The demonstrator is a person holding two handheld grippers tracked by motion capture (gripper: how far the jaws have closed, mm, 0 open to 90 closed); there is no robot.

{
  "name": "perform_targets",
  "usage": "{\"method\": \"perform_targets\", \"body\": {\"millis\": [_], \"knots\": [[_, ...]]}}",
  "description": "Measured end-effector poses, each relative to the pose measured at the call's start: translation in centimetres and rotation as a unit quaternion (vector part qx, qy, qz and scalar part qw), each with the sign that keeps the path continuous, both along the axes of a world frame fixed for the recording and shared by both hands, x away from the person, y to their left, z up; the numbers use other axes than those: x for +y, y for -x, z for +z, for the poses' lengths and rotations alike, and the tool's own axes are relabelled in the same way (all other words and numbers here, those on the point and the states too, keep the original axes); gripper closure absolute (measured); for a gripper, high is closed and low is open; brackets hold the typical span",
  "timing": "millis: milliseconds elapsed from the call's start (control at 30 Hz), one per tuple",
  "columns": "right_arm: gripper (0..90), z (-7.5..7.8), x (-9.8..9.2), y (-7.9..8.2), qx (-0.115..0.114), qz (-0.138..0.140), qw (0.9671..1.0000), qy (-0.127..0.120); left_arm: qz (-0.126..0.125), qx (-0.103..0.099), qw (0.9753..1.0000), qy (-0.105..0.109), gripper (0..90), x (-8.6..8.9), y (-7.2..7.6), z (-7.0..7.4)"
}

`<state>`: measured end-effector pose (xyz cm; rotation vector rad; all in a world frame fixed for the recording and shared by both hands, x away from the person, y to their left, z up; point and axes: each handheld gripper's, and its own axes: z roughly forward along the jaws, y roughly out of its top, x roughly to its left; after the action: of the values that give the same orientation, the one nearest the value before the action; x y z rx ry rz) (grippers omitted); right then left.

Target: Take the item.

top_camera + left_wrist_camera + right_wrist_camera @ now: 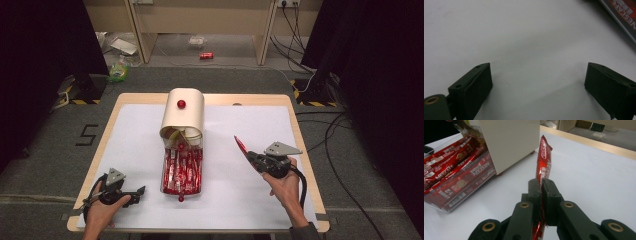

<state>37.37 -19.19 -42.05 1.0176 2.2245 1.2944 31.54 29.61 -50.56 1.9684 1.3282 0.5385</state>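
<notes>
A cream dispenser box with a red knob stands mid-table, and its clear drawer is pulled out toward me, holding several red Nescafe sachets. My right gripper hovers right of the drawer, shut on one red sachet that sticks up past its jaws, which are pressed together. My left gripper rests low at the front left, open, with bare white table between its fingers. A sachet's edge shows at the top right of the left gripper view.
A white sheet covers the wooden table. Cables trail on the floor at the right. A red can and litter lie on the floor beyond the table.
</notes>
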Motion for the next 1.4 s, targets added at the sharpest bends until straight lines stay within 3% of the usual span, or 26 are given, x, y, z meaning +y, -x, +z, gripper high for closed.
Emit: {"method": "perform_targets", "body": {"millis": [1000,1400], "knots": [[85.9,-1.6,-3.2,-2.0,0.016,-0.052,0.9985,0.007,-0.001,0.001,1.0,0.0,6.8,0.0,0.0,0.0],[85.7,-2.2,-3.6,-2.6,0.022,-0.059,0.9977,0.026,-0.001,0.001,1.0,0.0,6.6,0.0,0.0,0.0]]}}
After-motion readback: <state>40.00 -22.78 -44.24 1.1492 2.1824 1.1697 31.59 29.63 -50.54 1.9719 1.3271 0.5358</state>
